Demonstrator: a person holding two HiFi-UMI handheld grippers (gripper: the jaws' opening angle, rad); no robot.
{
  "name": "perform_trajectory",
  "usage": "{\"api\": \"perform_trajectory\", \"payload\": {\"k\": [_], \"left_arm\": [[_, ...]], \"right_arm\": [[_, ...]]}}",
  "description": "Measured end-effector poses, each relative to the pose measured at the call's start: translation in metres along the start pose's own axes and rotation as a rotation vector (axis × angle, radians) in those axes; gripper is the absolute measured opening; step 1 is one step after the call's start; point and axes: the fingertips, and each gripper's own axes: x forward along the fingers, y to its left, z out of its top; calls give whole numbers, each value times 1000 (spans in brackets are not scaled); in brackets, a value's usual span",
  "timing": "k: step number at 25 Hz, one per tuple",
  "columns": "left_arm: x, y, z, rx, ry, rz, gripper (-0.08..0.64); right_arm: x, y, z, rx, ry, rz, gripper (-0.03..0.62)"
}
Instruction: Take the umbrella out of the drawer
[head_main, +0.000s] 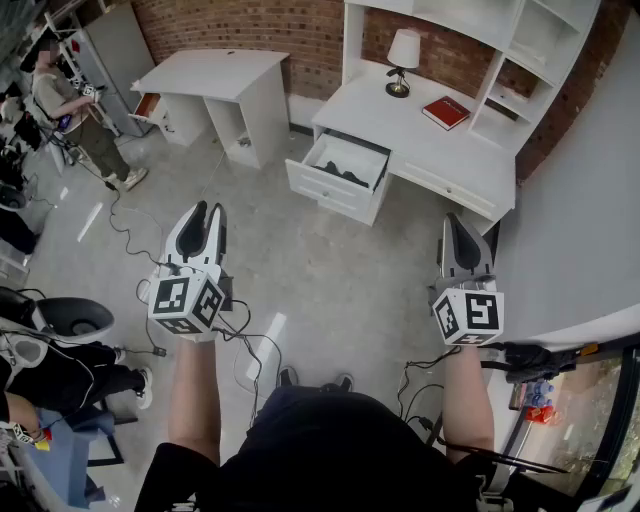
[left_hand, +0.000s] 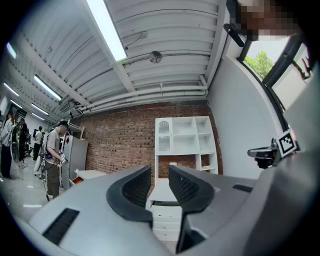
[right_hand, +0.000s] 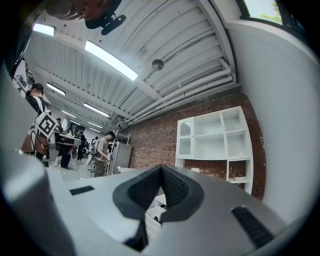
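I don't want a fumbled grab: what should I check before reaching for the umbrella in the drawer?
1. Drawer open: ok.
2. Umbrella visible inside: ok, a dark shape lies there.
3. Right gripper ready to grasp: not ok, jaws closed.
4. Left gripper empty: ok, jaws slightly apart with nothing between them.
5. Drawer within reach: not ok, both grippers stand well short of it.

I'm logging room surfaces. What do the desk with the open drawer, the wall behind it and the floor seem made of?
Desk: probably white-painted wood or board, matte, with a panelled drawer front. Wall: bare red brick, mortar lines showing. Floor: smooth grey, perhaps sealed concrete, with faint light reflections.
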Motion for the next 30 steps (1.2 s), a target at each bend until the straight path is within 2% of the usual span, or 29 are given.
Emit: {"api": "perform_trajectory", "payload": {"k": [10, 19, 25, 28, 30], "left_arm": [[-10, -30, -7, -5, 7, 17, 106], [-19, -33, -15, 5, 34, 46, 106], [4, -16, -23, -9, 33, 54, 106], [25, -10, -31, -23, 32, 40, 106], [44, -7, -38, -35, 37, 22, 106]], "right_arm": [[-17, -18, -9, -4, 4, 29, 0], [-15, -25, -17, 41, -16, 34, 0], [6, -26, -27, 51, 0, 28, 3], [22, -29, -35, 48, 15, 22, 44], [33, -32, -40, 51, 29, 7, 46]]}}
